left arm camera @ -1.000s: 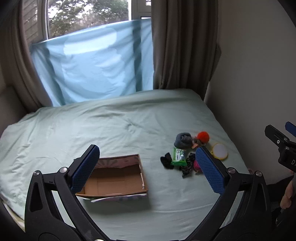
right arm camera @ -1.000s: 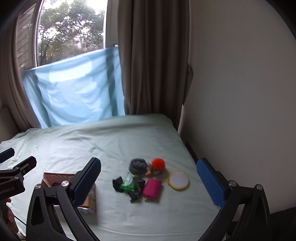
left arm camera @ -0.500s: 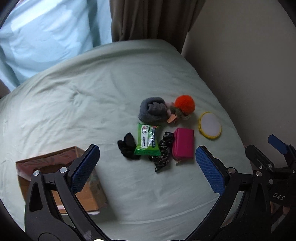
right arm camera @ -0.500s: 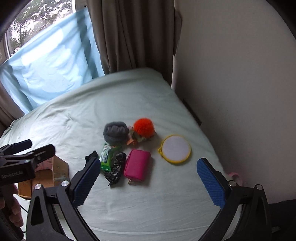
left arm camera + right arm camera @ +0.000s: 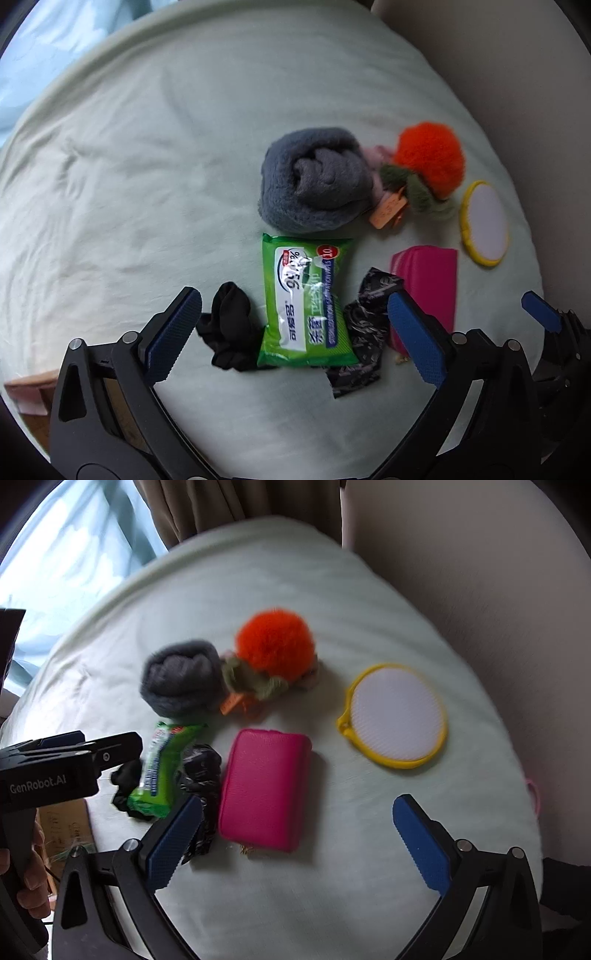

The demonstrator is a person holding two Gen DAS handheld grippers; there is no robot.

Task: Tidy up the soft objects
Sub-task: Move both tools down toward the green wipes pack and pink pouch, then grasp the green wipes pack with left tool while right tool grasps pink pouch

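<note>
Lying on bed (image 5: 129, 166): green wipes pack (image 5: 304, 302), glossy, flat, between black sock (image 5: 229, 328) and dark patterned cloth (image 5: 364, 325); grey rolled towel (image 5: 314, 181) just behind. Left tool (image 5: 291, 334) spread wide over pack, nearer than earlier. Right tool (image 5: 295, 834) spread, empty, above pink pouch (image 5: 264, 788); view slightly blurred.

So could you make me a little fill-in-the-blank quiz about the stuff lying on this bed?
1. The fluffy ball next to the grey rolled towel is coloured ____.
2. The round pad has a rim coloured ____.
3. The green wipes pack lies between the ____ fingers of the left gripper.
4. The pink pouch lies ____ on the sheet.

Missing words: orange; yellow; blue; flat
</note>
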